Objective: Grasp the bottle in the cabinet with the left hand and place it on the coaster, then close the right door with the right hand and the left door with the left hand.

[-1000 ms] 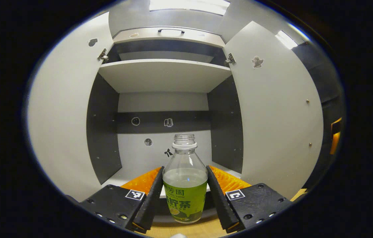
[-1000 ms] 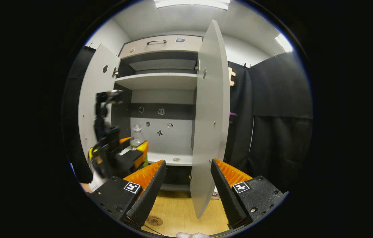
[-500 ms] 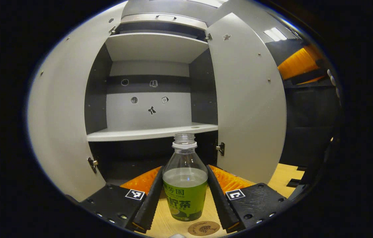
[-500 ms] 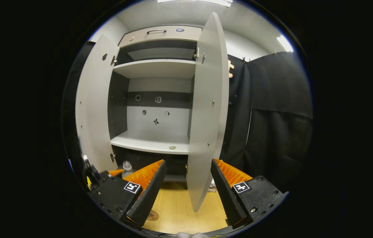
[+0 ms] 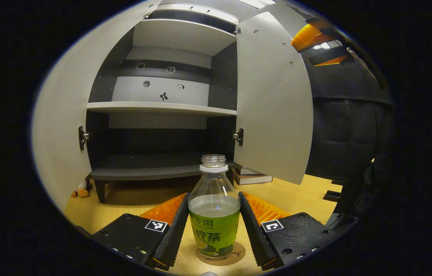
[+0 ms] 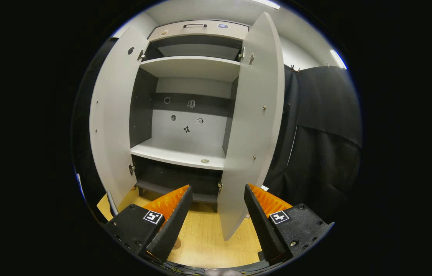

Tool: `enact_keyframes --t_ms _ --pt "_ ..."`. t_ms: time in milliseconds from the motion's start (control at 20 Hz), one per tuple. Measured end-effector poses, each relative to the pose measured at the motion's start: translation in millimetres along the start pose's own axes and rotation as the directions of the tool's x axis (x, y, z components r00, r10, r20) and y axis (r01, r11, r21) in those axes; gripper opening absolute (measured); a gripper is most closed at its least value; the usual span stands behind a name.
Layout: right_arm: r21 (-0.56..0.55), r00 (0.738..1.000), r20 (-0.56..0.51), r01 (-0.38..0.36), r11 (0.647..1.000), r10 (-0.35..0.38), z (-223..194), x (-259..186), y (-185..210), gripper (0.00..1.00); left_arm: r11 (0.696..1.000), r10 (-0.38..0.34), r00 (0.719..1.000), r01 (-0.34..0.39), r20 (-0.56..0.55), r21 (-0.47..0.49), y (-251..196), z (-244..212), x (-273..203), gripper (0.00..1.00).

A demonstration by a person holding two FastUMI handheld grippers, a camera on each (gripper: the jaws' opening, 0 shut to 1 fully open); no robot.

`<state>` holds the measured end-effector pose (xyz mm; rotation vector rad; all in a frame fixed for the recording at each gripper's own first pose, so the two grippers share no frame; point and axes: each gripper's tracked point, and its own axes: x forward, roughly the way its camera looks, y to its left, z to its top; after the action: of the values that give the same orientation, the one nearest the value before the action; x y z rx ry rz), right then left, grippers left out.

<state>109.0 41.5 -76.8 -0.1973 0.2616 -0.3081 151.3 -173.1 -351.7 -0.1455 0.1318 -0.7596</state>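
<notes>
In the left gripper view a clear bottle (image 5: 214, 214) with a green label and no cap stands upright between my left gripper's (image 5: 214, 224) fingers, which press on both its sides. Its base rests on or just above a round cork coaster (image 5: 221, 258) on the wooden floor. The grey cabinet stands behind it with the left door (image 5: 60, 115) and right door (image 5: 273, 99) swung wide. In the right gripper view my right gripper (image 6: 216, 220) is open and holds nothing, facing the lower edge of the right door (image 6: 252, 126). The left door (image 6: 112, 115) stands open too.
The cabinet has a middle shelf (image 6: 179, 155) with a small round thing on it and a dark lower shelf (image 5: 154, 170). Books (image 5: 252, 177) lie on the floor under the right door. A small toy (image 5: 81, 190) sits by the cabinet's left leg. Black cloth (image 6: 323, 145) hangs on the right.
The left gripper has carried the bottle down out of the cabinet to the coaster on the floor. The right gripper view has shifted slightly; the right door's edge stays in front of it.
</notes>
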Motion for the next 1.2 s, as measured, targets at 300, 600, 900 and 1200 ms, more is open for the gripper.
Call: enact_keyframes --t_ms 300,600,900,1200 --pt "-0.026 0.999 -0.031 -0.012 1.0 0.011 -7 2 6 0.84 0.999 -0.03 0.998 0.028 0.063 0.04 -6 -1 -2 0.74" --pt "-0.034 0.999 -0.023 -0.036 0.999 0.035 -6 2 11 0.84 0.999 -0.021 0.999 0.019 0.038 0.051 -8 3 -15 0.77" --pt "-0.016 0.998 0.01 -0.064 0.998 0.064 -1 1 3 0.84 0.992 0.013 0.998 -0.022 0.069 0.124 -9 47 -21 0.97" --pt "0.044 0.99 0.064 -0.128 0.991 0.125 7 -2 -33 0.84 0.992 0.115 0.993 -0.117 0.032 0.058 -12 126 -15 0.96"
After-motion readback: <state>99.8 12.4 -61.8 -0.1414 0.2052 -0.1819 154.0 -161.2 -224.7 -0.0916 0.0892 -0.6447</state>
